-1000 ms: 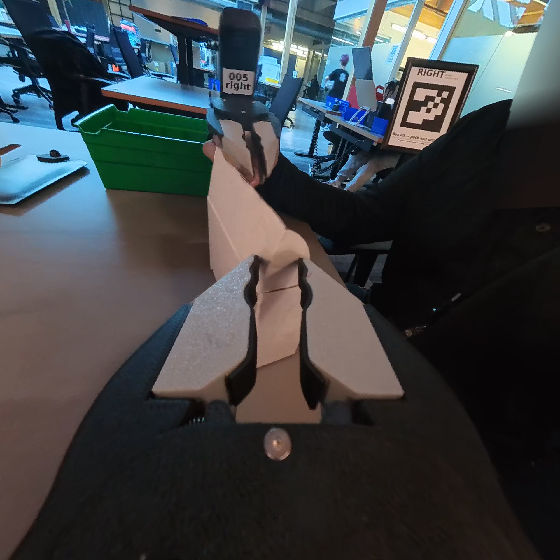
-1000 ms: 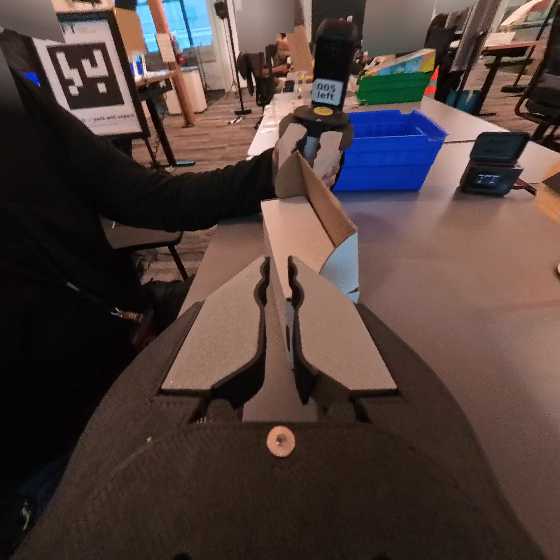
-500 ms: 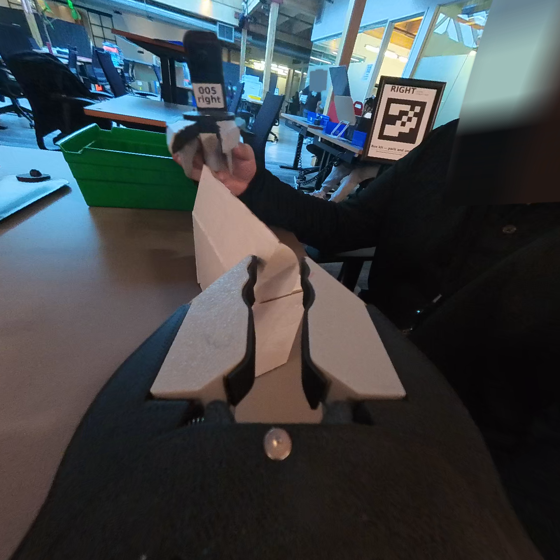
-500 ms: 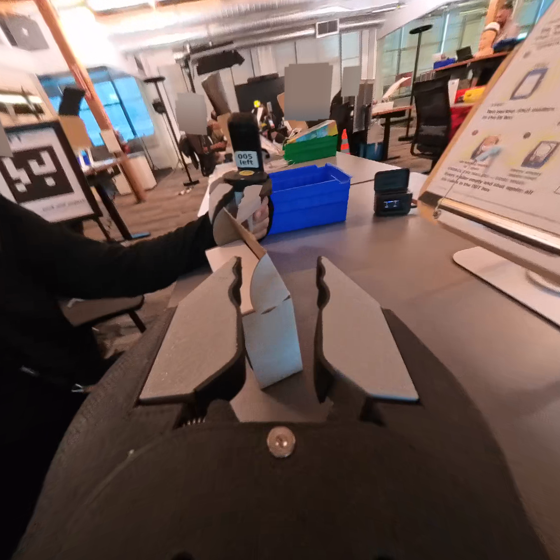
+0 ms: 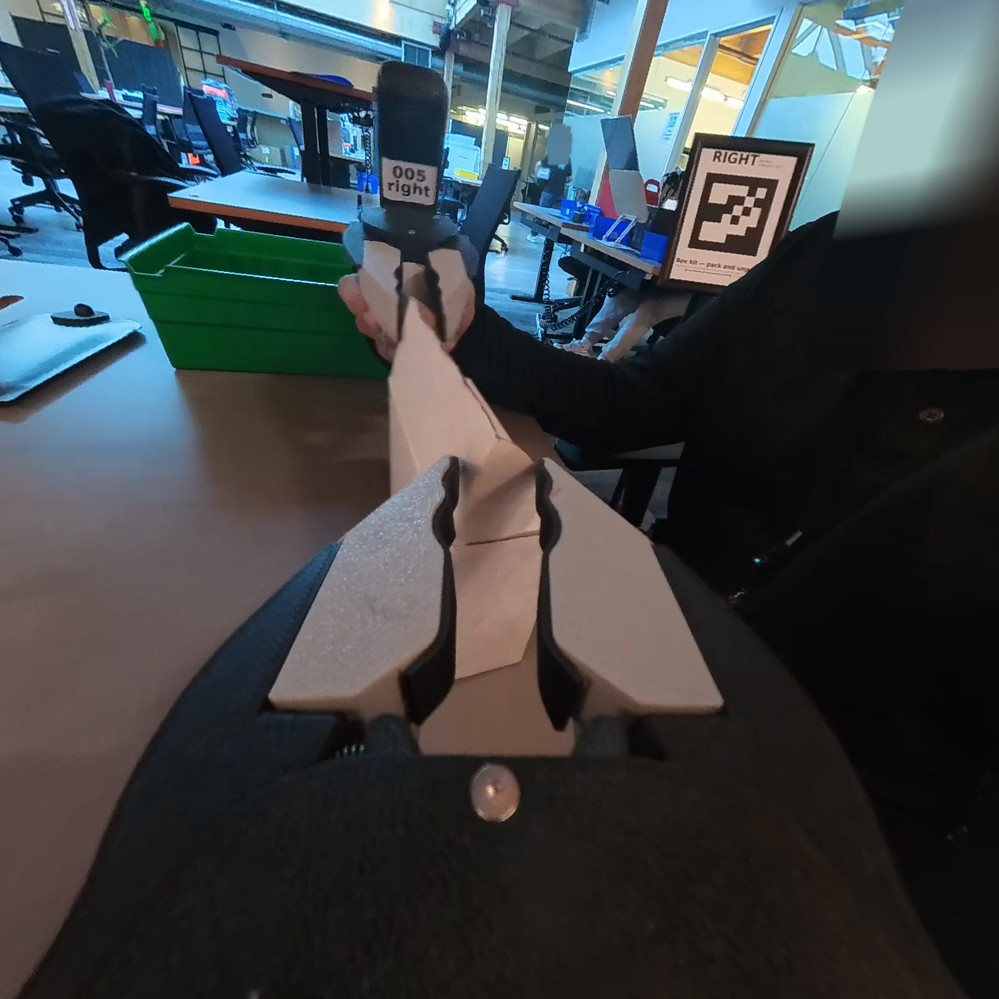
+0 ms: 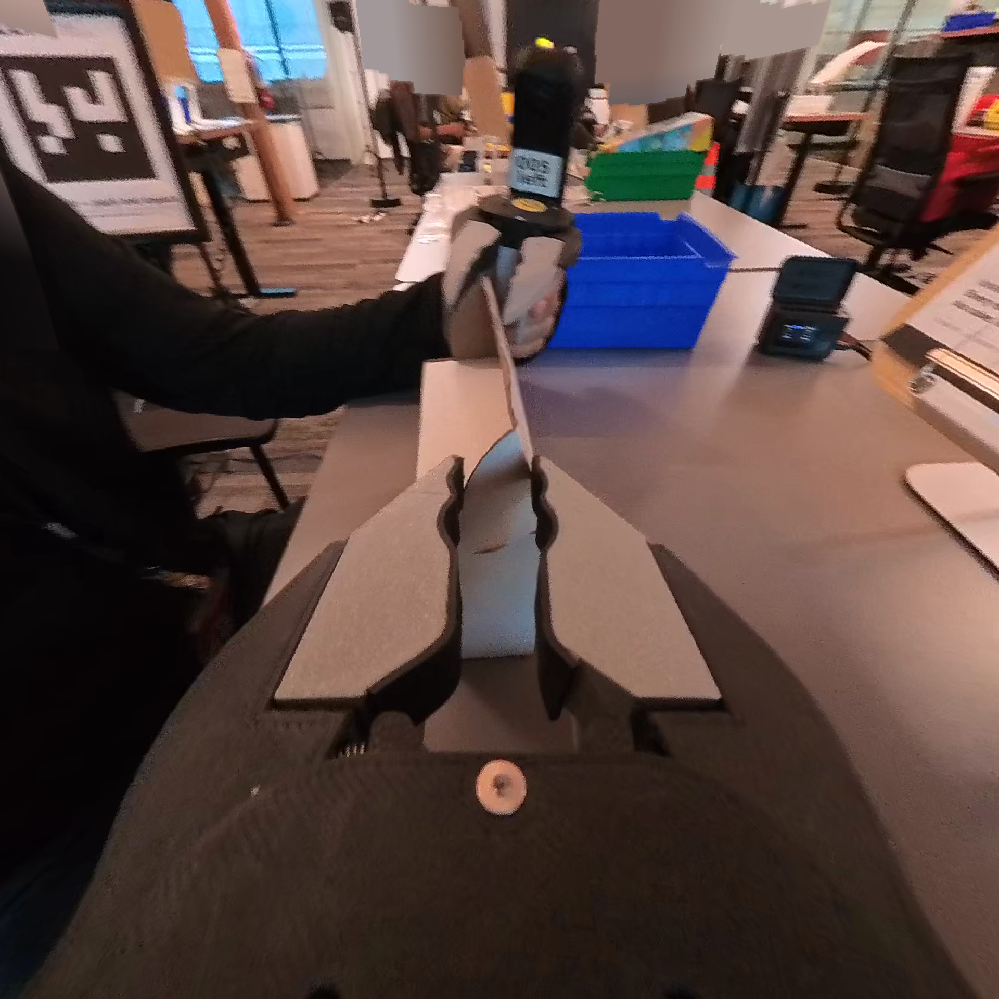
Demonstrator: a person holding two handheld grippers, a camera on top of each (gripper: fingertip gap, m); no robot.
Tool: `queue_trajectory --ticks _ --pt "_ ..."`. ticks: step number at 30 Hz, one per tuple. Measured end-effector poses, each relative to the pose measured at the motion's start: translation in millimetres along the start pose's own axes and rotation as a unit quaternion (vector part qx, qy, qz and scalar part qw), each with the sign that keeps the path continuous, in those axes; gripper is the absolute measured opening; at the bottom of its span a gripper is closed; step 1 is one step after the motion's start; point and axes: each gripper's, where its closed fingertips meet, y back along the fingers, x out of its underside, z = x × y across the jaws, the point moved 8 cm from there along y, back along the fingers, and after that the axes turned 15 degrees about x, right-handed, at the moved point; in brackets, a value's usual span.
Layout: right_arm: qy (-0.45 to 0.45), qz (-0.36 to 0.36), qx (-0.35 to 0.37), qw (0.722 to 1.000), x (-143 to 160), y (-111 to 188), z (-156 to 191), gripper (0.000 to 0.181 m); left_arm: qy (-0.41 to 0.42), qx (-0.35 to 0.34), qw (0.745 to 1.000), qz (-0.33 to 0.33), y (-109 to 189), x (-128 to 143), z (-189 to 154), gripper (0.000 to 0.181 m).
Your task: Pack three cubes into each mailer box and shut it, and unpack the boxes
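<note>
My right fingers (image 6: 497,486), spread wide half a second ago, are back around the near end of the mailer box (image 6: 494,589), narrowed onto its end flap. My left fingers (image 5: 494,486) stay pinched on the other end. The box stands on the surface (image 5: 189,486) between them, so I judge I'm squaring it up for shutting. Beyond sit a green bin (image 5: 243,313) and a blue bin (image 6: 643,292).
</note>
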Motion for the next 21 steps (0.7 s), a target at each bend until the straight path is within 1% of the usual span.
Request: queue_trajectory --ticks 3,6,8,12,14,17,19,21 --pt "0.005 -0.006 -0.052 0.999 -1 2 11 0.024 0.005 0.003 1.000 -0.002 0 1 1 0.025" --pt "0.022 0.009 -0.057 0.998 3 0 15 0.034 0.004 0.005 1.000 0.000 -1 1 1 0.025" --pt "0.029 0.015 -0.050 0.998 4 2 14 0.037 0.003 0.006 1.000 0.000 -1 2 0 0.025" --pt "0.000 -0.004 -0.062 0.998 2 13 9 0.045 0.008 0.021 1.000 -0.004 -1 2 -1 0.028" --pt "-0.005 -0.008 -0.066 0.998 2 15 8 0.043 0.010 0.025 1.000 -0.004 -2 3 -1 0.028" --pt "0.016 -0.005 -0.044 0.999 4 14 7 0.033 0.011 0.033 0.999 -0.004 -3 4 -1 0.028" --pt "0.023 -0.007 -0.048 0.999 4 11 10 0.027 0.013 0.035 0.999 -0.004 -4 4 -1 0.028" --pt "0.025 -0.006 -0.048 0.999 4 8 13 0.028 0.013 0.035 0.999 -0.001 -5 5 -1 0.028"
